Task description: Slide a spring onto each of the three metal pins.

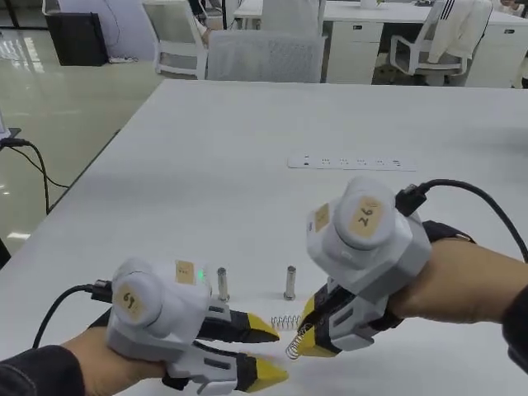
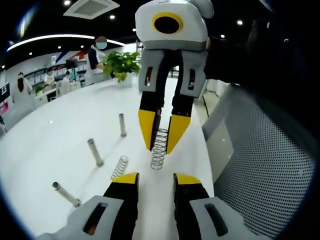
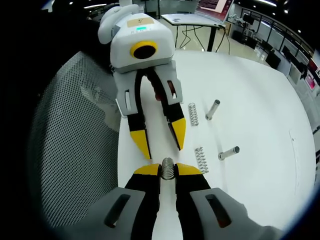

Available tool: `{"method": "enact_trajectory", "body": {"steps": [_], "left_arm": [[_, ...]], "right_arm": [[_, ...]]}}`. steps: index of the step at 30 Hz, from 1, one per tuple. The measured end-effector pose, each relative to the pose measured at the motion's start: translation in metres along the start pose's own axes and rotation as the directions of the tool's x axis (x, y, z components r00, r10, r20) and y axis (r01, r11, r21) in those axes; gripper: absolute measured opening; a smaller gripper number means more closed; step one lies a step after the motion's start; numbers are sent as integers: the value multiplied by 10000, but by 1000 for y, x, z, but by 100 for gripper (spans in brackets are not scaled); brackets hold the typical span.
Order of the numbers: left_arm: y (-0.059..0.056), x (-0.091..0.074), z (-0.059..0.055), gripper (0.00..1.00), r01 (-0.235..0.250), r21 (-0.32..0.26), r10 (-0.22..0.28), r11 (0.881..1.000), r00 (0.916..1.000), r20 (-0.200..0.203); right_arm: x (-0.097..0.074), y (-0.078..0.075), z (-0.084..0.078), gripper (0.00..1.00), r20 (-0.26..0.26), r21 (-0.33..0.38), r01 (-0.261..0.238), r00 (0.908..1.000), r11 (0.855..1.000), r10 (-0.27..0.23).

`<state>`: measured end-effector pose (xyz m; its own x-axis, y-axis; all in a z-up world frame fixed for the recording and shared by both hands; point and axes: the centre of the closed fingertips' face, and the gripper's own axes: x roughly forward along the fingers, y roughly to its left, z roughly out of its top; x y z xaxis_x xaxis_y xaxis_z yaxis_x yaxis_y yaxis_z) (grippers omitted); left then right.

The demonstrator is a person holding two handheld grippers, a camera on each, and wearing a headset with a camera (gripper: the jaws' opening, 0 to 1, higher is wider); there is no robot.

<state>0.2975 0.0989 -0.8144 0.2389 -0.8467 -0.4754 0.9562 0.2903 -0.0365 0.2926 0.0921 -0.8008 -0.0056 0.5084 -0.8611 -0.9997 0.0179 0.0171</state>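
Two metal pins stand upright on the white table. In the left gripper view three pins show. My right gripper is shut on a spring, held just above the table near its front edge. A loose spring lies between the grippers and the pins. In the right gripper view two loose springs lie beside two pins. My left gripper is open and faces the right one tip to tip.
A white power strip lies farther back on the table. Mesh chairs and desks stand beyond the far edge. A mesh chair sits close by the table's near edge.
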Motion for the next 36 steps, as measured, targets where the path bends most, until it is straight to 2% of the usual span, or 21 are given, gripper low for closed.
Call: {"method": "enact_trajectory", "body": {"steps": [5, 10, 15, 19, 28, 36], "left_arm": [[5, -9, -1, 26, -214, -171, 216, 9996, 9997, 65], [10, -19, -6, 32, -525, -421, 529, 9977, 9986, 77], [13, -30, -10, 35, -833, -708, 849, 9940, 9962, 199], [15, -36, -9, 36, -1051, -860, 1087, 9907, 9933, 383], [19, -49, -10, 40, -1581, -1439, 1707, 9769, 9821, 798], [24, -55, -11, 44, -2009, -2022, 2276, 9585, 9665, 1185]], "right_arm": [[-3, -2, -3, 8, -56, 38, 91, 9999, 10000, -91], [-9, -7, -6, 8, -56, 123, 200, 9998, 9997, -199], [-12, -10, -8, 8, -79, 230, 305, 9995, 9993, -304], [-15, -12, -9, 8, -89, 285, 363, 9993, 9989, -361], [-22, -18, -15, 8, -97, 465, 522, 9986, 9975, -518], [-30, -25, -20, 8, -228, 581, 625, 9979, 9963, -613]]}}
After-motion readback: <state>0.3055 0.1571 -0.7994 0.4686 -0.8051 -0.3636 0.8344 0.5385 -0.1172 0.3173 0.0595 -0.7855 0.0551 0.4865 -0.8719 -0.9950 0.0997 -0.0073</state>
